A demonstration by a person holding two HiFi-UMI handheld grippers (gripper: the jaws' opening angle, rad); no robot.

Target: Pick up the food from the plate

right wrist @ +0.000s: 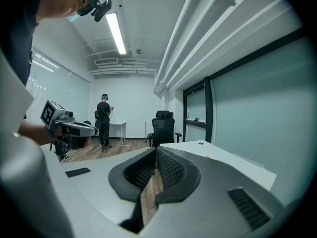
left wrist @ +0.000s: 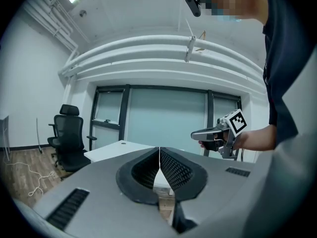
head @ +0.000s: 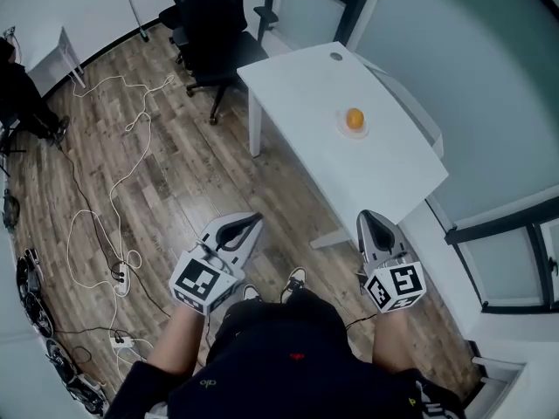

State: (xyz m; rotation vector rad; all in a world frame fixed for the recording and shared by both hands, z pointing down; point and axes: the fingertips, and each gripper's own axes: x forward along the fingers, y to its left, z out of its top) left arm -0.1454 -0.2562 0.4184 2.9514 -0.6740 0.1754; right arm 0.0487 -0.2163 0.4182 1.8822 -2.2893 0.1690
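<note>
Left gripper point(head: 252, 223) and right gripper point(head: 368, 218) were fully closed, empty, just short of the white table point(head: 306, 77); orange food point(head: 355, 119) sat on plate point(head: 353, 133) mid-table.

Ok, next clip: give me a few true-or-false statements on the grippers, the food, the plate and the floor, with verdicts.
1. The left gripper and the right gripper both have their jaws together with nothing between them. True.
2. The orange food lies on the plate on the white table. True.
3. The right gripper touches the plate. False: it is short of the table, apart from the plate.
4. The wooden floor has no cables. False: white cables trail across it.
</note>
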